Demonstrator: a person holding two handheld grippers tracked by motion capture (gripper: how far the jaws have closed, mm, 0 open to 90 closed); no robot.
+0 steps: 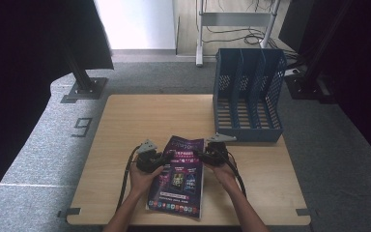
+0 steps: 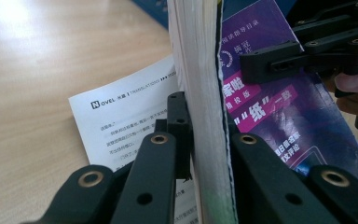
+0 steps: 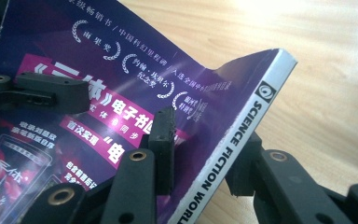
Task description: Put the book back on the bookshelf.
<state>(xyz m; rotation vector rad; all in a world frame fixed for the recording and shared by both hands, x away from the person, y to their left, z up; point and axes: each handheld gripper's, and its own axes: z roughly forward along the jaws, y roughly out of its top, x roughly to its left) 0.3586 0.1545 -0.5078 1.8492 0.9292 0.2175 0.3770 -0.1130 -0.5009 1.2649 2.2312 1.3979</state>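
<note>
A magazine (image 1: 178, 176) with a purple cover lies lengthwise at the table's near middle, held from both sides. My left gripper (image 1: 166, 157) is shut on its left edge; in the left gripper view the jaws (image 2: 207, 126) clamp the thick stack of pages (image 2: 200, 93), and a white printed page (image 2: 121, 121) hangs loose beneath. My right gripper (image 1: 199, 154) is shut on the opposite edge. In the right gripper view one finger (image 3: 161, 140) presses the cover (image 3: 98, 70) and the other sits under the white spine (image 3: 242, 126), which is raised off the table.
A blue slotted file holder (image 1: 249, 96) stands upright at the table's far right. The wooden table (image 1: 125, 125) has bare room on the left. The person's hands and forearms come in from the near edge. Grey carpet surrounds the table.
</note>
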